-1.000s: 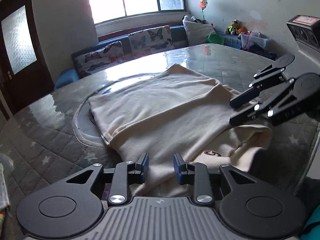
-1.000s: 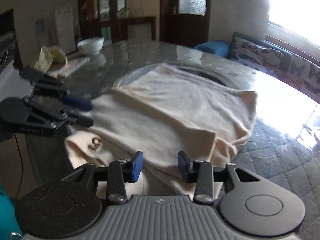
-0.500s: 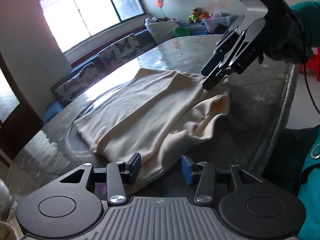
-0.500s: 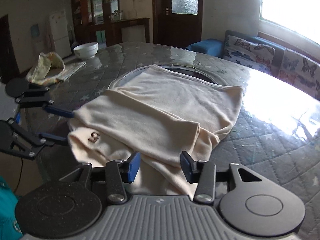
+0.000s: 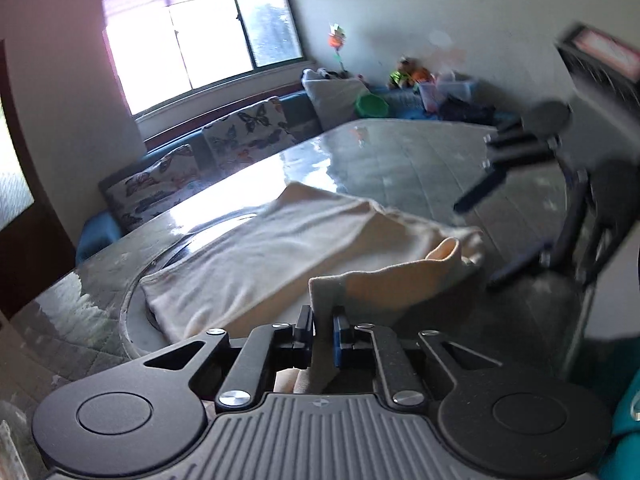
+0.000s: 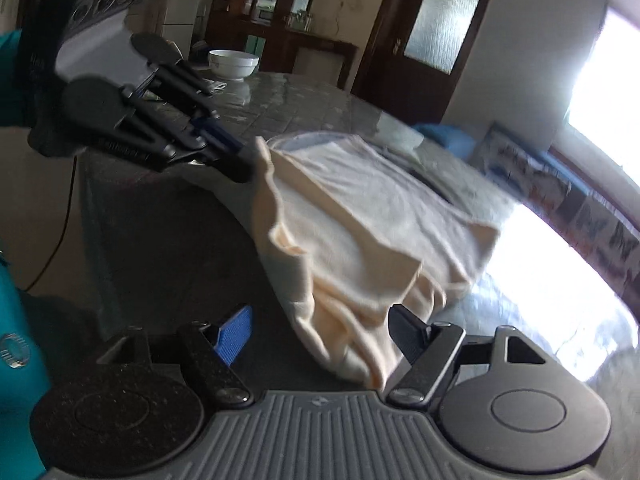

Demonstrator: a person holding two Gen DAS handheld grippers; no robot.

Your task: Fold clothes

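Fingers of the left gripper had just been closing and pinched a raised corner of the cream shirt, cloth squeezed tight between the pads. Held that corner lifted off the grey quilted table, rest of the shirt lying flat across the round glass disc. Right gripper had just been opening, fingers spread wide, bunched near edge of the shirt sitting between them but not pressed by either pad. White bowl stood well off at the far side.
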